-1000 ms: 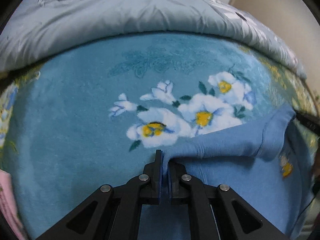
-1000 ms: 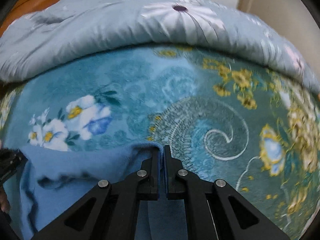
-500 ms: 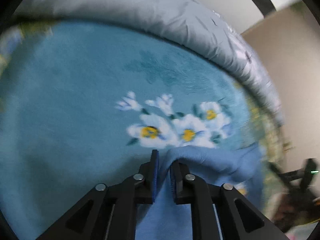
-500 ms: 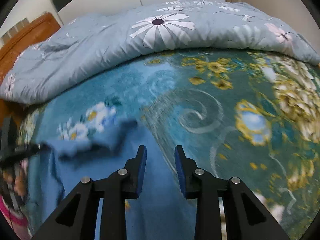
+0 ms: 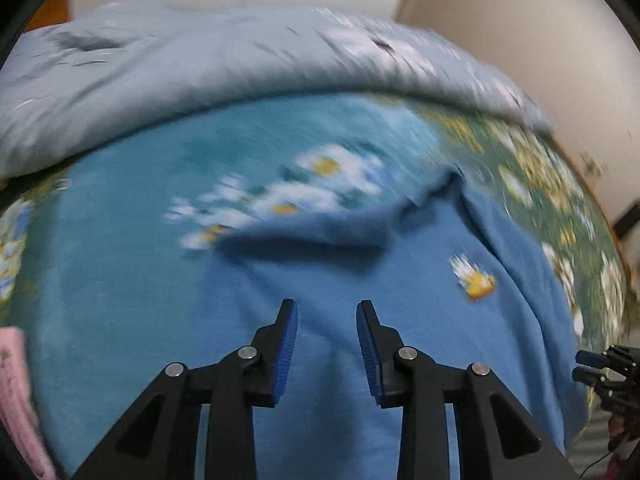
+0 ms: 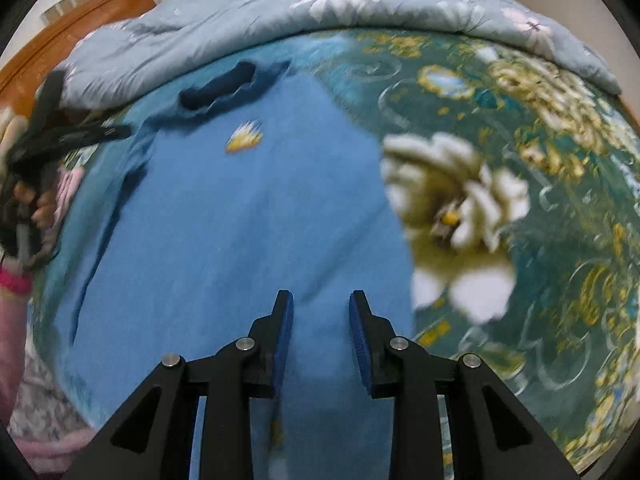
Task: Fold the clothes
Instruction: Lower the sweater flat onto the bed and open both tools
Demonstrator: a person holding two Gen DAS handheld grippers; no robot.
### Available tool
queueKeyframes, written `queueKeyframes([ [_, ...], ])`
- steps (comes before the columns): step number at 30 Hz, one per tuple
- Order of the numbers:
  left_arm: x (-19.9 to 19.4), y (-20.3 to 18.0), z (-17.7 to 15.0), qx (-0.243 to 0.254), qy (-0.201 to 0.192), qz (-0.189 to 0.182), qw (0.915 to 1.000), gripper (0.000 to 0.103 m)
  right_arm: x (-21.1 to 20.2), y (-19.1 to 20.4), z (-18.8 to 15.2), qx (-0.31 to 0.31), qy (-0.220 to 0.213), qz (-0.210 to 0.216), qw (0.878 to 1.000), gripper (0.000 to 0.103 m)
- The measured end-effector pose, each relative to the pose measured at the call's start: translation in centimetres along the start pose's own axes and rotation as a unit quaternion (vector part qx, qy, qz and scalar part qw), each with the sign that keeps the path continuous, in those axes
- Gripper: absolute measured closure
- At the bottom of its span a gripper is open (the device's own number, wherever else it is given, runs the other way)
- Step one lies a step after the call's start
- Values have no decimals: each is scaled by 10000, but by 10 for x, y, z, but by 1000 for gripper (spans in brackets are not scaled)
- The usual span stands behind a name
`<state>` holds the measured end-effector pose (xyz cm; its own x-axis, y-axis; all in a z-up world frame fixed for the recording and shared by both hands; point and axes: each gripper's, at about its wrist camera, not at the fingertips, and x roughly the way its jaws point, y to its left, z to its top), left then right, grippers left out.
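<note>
A blue shirt (image 5: 360, 272) with a small yellow-and-white flower print (image 5: 474, 278) lies spread on the floral blanket (image 5: 120, 200). Its folded top edge is bunched towards the back. My left gripper (image 5: 327, 308) hovers over the shirt's near part; its jaws are opening and hold nothing. In the right wrist view the same shirt (image 6: 240, 220) stretches away, dark collar (image 6: 224, 88) at the far end. My right gripper (image 6: 322, 300) stands open above the shirt's right side, empty. Each gripper shows at the edge of the other's view: right gripper (image 5: 600, 368), left gripper (image 6: 80, 136).
A grey-blue quilt (image 6: 360, 4) with daisies lies heaped along the back of the bed, in front of a wooden headboard (image 6: 80, 20). Pink cloth (image 5: 16, 380) sits at the left edge. A beige wall (image 5: 520, 40) rises at the right.
Both grippers let go of the shirt's top edge, opened, and drew back towards its near end. The shirt now lies flat on the blanket.
</note>
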<state>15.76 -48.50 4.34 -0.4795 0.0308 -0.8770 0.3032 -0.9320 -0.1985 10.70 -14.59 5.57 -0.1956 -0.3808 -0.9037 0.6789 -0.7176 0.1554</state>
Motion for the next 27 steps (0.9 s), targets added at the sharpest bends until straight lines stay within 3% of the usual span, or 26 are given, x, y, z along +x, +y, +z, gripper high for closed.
queueKeyframes([
  [4,38,-19,22,58,304,96,9995,69,3,5,-9,-15,68,-53,10000,73],
  [7,45,-8,47,-333,59,107,9994,69,5,2,-13,-44,110,-109,9999,73],
  [10,40,24,71,-1312,-412,18,9905,69,10,-7,-15,42,146,-124,9998,73],
  [13,31,49,76,-1928,-620,-143,9792,69,12,-19,-14,259,109,16,9996,73],
  [15,19,56,69,-1971,-687,-294,9775,69,10,-25,-13,343,32,69,9994,81],
  [16,11,56,63,-1882,-715,-272,9792,69,9,-27,-12,344,6,66,9994,96],
  [23,-44,60,7,-1422,-835,-472,9852,66,-24,-53,6,504,-504,225,9972,99],
  [27,-75,61,-32,-1130,-959,-122,9889,61,-59,-100,27,993,-1118,-181,9886,99],
])
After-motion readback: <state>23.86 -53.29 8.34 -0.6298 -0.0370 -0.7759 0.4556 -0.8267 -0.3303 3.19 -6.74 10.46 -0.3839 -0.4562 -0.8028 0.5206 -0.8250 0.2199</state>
